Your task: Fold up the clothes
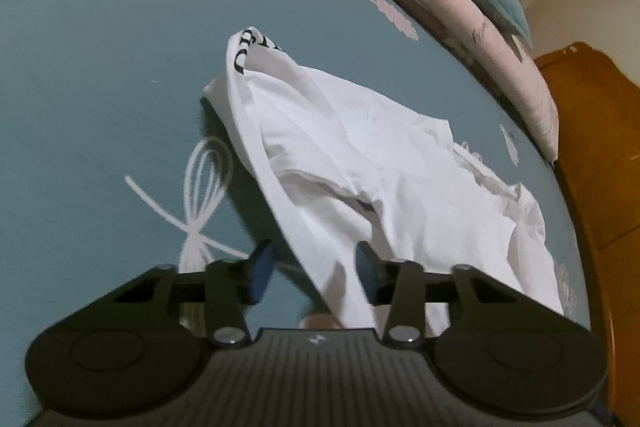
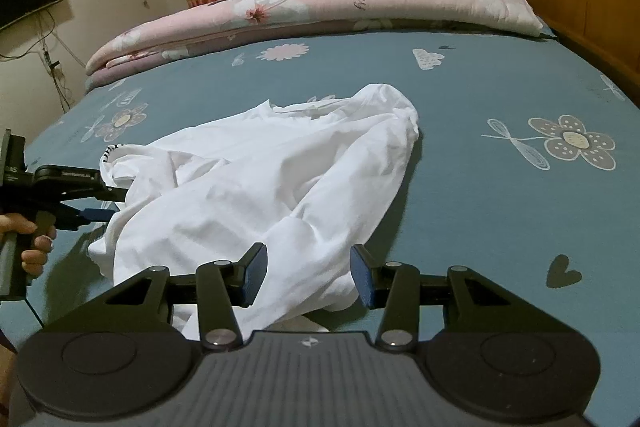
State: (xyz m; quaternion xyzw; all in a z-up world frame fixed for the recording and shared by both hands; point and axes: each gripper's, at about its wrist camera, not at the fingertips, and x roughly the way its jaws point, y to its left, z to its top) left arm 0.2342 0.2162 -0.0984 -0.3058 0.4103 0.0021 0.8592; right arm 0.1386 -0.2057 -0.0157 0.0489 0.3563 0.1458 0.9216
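The white shirt (image 2: 256, 183) lies crumpled on the bed (image 2: 480, 187). Left gripper (image 1: 316, 271) and right gripper (image 2: 308, 273), both released, flank its near edge; spreading it flat seems needed.

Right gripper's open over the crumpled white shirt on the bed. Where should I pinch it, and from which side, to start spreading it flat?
Probably the loose edge of the white shirt lying nearest the right gripper, around the bottom fold. Come in low from the near side, along the blue bedsheet: there the cloth is thin and flat, while the far hump is bunched. The left gripper already works the opposite edge.
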